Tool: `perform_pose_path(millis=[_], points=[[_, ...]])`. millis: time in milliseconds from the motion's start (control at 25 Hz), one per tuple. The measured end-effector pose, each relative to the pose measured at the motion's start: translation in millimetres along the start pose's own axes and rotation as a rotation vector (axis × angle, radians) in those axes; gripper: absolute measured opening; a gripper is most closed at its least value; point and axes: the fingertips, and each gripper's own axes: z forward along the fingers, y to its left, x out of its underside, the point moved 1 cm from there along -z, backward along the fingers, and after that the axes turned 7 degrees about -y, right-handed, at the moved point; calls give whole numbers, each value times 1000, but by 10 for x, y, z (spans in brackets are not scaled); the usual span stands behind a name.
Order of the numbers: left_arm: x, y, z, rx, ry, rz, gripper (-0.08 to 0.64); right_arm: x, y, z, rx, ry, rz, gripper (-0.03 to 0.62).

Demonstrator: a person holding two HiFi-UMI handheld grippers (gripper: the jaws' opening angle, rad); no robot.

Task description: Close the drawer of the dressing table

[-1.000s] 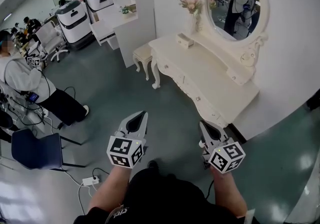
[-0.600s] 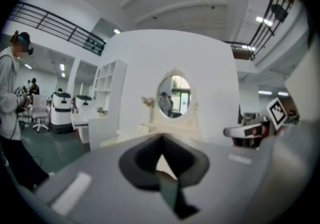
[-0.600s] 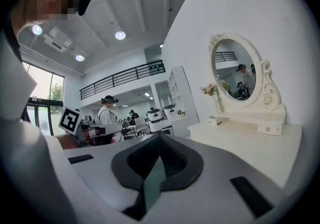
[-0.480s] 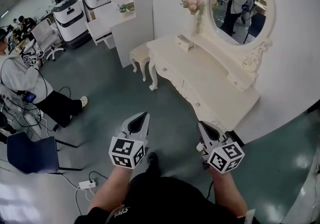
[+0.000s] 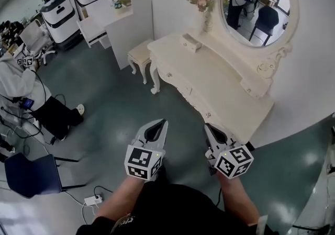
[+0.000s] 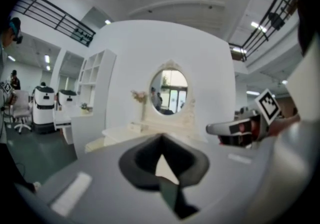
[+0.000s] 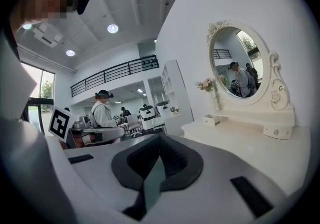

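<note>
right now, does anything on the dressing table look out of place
Yes: the small drawer at the far end of the raised shelf below the mirror stands pulled out over the top of the dressing table, while the near drawer sits flush. Nothing else on it stands out.

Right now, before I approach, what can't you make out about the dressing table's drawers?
Which drawer is open: head view, dressing table fronts too small, seen steeply.
Drawer fronts: left gripper view, blurred, hidden behind the left gripper.
Drawer fronts: right gripper view, right gripper body covers them.
</note>
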Motion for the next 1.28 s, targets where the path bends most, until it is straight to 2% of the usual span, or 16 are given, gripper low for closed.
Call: perform_pose_path(millis=[200, 480, 920, 1280], points=[[5, 217, 251, 46, 11, -7, 9, 5, -149, 198, 75, 17, 6, -5], [29, 575, 465, 71, 13, -29, 9, 4, -305, 410, 152, 19, 7, -5], [-68, 1113, 777, 66, -15, -27, 9, -52, -263, 951, 135, 1, -2, -5], [-22, 1289, 1148, 74, 8, -23, 9, -63, -577, 1326, 136, -5, 20, -5]])
